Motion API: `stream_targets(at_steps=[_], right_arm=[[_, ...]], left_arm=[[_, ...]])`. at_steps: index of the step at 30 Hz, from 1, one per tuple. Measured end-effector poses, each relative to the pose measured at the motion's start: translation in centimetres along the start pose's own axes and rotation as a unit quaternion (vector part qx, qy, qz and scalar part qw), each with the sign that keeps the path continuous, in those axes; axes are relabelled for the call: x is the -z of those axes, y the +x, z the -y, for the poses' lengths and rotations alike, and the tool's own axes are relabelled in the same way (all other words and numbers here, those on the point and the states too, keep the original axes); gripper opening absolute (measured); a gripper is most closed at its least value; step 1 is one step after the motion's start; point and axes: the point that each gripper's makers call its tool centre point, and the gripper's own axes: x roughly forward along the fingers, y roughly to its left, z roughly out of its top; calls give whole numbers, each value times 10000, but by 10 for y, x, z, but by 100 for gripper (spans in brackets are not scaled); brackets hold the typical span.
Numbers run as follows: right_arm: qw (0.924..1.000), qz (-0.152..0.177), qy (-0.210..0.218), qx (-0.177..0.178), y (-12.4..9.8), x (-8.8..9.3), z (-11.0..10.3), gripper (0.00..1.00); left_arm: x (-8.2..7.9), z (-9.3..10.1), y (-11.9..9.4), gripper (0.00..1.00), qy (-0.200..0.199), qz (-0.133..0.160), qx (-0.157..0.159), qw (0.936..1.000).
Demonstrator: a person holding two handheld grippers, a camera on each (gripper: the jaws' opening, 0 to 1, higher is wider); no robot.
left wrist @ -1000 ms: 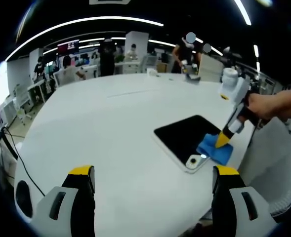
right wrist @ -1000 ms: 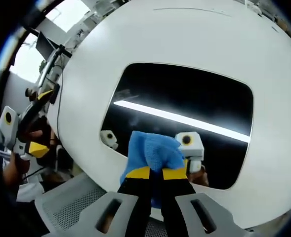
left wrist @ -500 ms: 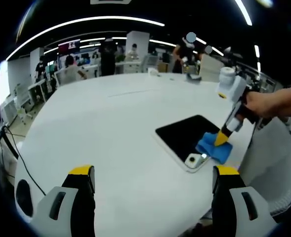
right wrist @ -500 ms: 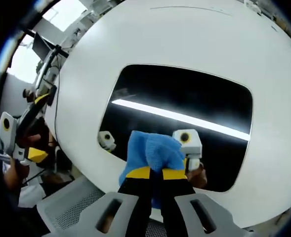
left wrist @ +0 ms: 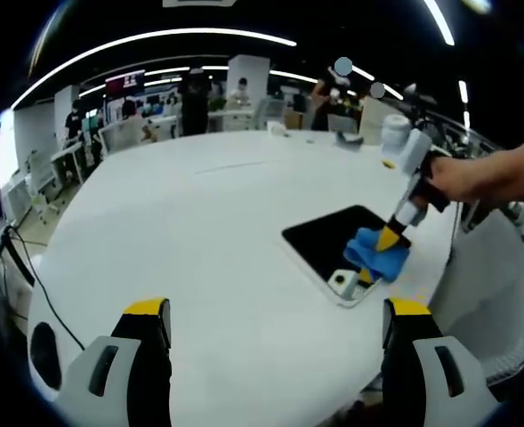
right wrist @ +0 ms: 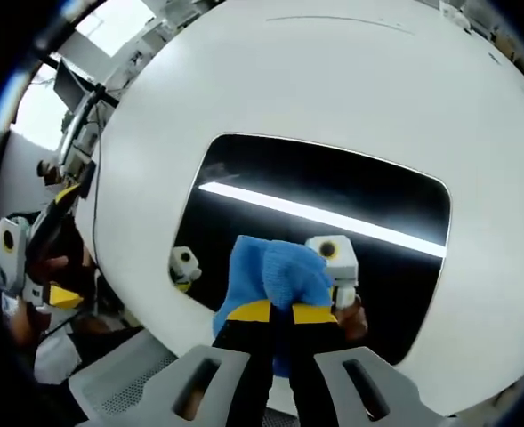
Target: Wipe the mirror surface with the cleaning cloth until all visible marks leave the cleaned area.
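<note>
A dark rectangular mirror [right wrist: 333, 191] with rounded corners lies flat on the round white table [right wrist: 333, 80]; it reflects a bright ceiling light strip. My right gripper [right wrist: 281, 311] is shut on a blue cleaning cloth [right wrist: 275, 271] pressed on the mirror's near edge. In the left gripper view the mirror [left wrist: 328, 238] sits right of centre, with the blue cloth [left wrist: 374, 251] on its right corner under the right gripper [left wrist: 388, 238], held by a person's hand. My left gripper [left wrist: 275, 311] hangs open over the near table edge, well away from the mirror.
The table is wide and bare around the mirror. A grey mesh chair [right wrist: 128, 374] stands at the table's edge near the right gripper. Desks, screens and several people [left wrist: 190, 98] fill the background beyond the table's far edge. A black cable [left wrist: 17, 267] hangs at left.
The right gripper has slid the cloth leftward along the mirror's near edge, further onto the glass. The left gripper has stayed still.
</note>
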Motion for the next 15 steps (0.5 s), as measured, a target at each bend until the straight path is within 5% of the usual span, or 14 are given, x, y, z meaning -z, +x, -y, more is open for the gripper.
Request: stream_targets(at_steps=[15], right_arm=[[9999,96,-59,100,4,-28,12,0]], left_arm=[[1,-4,-1,100,-35,-26,-35,10000]])
